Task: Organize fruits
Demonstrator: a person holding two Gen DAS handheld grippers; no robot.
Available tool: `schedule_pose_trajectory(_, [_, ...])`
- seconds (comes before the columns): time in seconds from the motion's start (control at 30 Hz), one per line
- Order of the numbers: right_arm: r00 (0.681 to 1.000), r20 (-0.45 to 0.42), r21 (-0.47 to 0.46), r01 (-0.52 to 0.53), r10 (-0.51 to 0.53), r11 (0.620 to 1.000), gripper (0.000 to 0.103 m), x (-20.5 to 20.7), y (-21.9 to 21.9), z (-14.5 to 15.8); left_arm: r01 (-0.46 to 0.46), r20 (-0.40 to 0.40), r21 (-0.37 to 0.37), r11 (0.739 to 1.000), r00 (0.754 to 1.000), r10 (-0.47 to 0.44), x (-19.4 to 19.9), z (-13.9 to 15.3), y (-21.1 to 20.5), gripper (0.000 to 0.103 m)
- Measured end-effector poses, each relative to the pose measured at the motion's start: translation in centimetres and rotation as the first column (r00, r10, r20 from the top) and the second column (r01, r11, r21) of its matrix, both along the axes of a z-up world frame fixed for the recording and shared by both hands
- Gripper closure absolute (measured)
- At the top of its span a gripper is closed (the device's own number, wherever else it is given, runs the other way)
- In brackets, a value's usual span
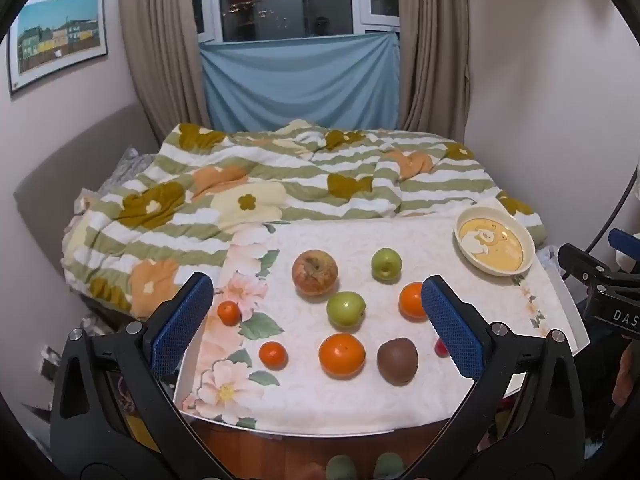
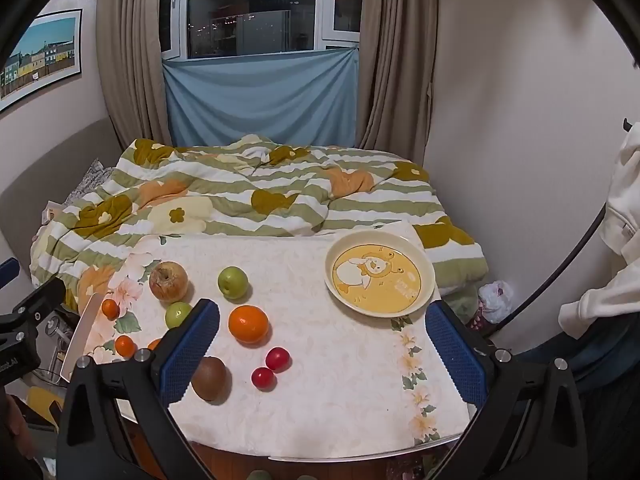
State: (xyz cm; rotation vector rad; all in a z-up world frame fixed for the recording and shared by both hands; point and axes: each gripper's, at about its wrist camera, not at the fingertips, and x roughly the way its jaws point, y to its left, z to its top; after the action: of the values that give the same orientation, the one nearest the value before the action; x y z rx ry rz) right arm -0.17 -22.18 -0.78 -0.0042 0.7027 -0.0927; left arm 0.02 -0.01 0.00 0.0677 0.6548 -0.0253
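The left claw point(image 1: 316, 320) stands wide and holds nothing, hanging above the tabletop point(image 1: 360, 408); the right claw point(image 2: 322, 344) is just as wide and bare; between the left fingers lie a reddish apple point(image 1: 315, 272), two green apples point(image 1: 346, 309), two oranges point(image 1: 342, 355), a kiwi point(image 1: 397, 360); two cherry tomatoes point(image 2: 277, 359) sit near the kiwi; the yellow plate point(image 2: 424, 264) stands apart at the far right corner; a striped quilt point(image 1: 280, 184) lies behind.

Bedroom with pale walls, dark night window point(image 2: 256, 12) flanked by beige curtains point(image 2: 128, 52), blue cloth point(image 2: 260, 100) hung below the pane. Framed picture point(image 1: 60, 36) on left wall, bed point(image 1: 280, 176) with flowered striped quilt behind the desk point(image 2: 340, 380)
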Motion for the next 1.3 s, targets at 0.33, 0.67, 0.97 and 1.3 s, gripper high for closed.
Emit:
schedule_pose_trajectory(0.33, [1.000, 0.008, 0.003, 0.000, 0.000, 1.000, 0.000, -0.1, 0.0, 0.1, 0.000, 0.009, -0.031, 1.000, 1.000, 0.000, -0.2, 0.0, 0.2, 0.000])
schedule_pose_trajectory(0.67, [1.000, 0.012, 0.008, -0.003, 0.002, 1.000, 0.000, -0.1, -0.1, 0.1, -0.003, 0.013, -0.026, 1.000, 1.000, 0.003, -0.3, 0.1, 0.4, 0.000])
schedule_pose_trajectory(0.97, [1.000, 0.010, 0.010, -0.004, 0.004, 1.000, 0.000, 0.0, -0.1, 0.2, -0.004, 0.014, -0.022, 1.000, 1.000, 0.004, -0.3, 0.5, 0.7, 0.000])
schedule_pose_trajectory(1.3, [1.000, 0.012, 0.012, -0.004, 0.004, 1.000, 0.000, 0.0, -0.2, 0.2, -0.005, 0.017, -0.021, 1.000, 1.000, 0.005, -0.2, 0.9, 0.5, 0.000])
